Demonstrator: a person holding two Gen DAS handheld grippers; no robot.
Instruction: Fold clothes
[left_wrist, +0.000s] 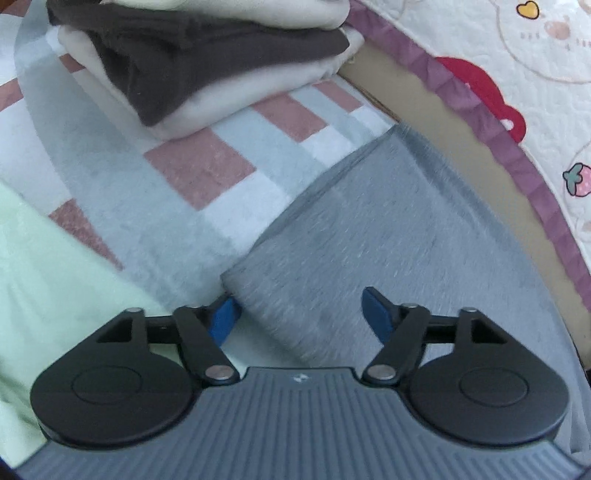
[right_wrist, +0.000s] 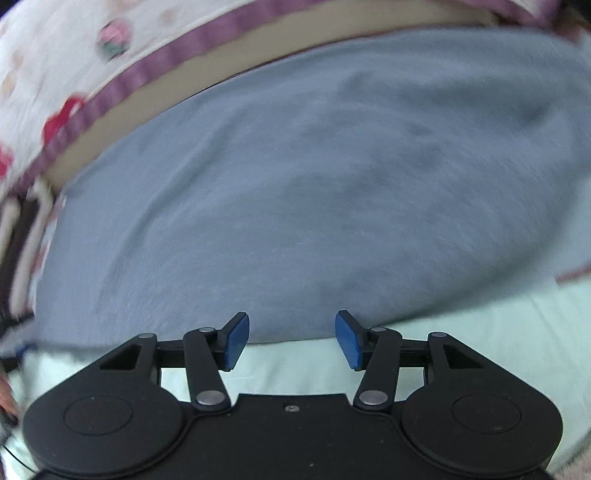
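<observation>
In the left wrist view the left tool (left_wrist: 301, 317) sits nearest the lens, its blue pads (left_wrist: 376, 314) spread wide with nothing pinched between them; they hover over the near end of a grey-blue garment (left_wrist: 388, 236), and whether the left pad touches the cloth edge cannot be told. The garment lies flat, folded into a long band with a straight edge that runs away from the tool toward the upper right. To its left, at the near edge of the view, lies a pale green cloth (left_wrist: 33, 266). Both rest on a checked blanket (left_wrist: 199, 173) of pale blue, white and dusty pink squares. Farther back on that blanket stands a stack of folded clothes (left_wrist: 207, 70), cream and dark grey layers one on another, well apart from the grey-blue piece. Beyond the garment's right side runs a tan strip, then a quilt (left_wrist: 546, 74) with a purple border and cartoon prints. In the right wrist view the right tool (right_wrist: 291, 339) is likewise spread, its pads empty, poised over the seam where the pale green cloth (right_wrist: 480, 339) meets the near edge of the grey-blue garment (right_wrist: 314, 177). The garment fills most of this blurred view, and behind it lie the tan strip and the purple-bordered quilt (right_wrist: 55, 55).
</observation>
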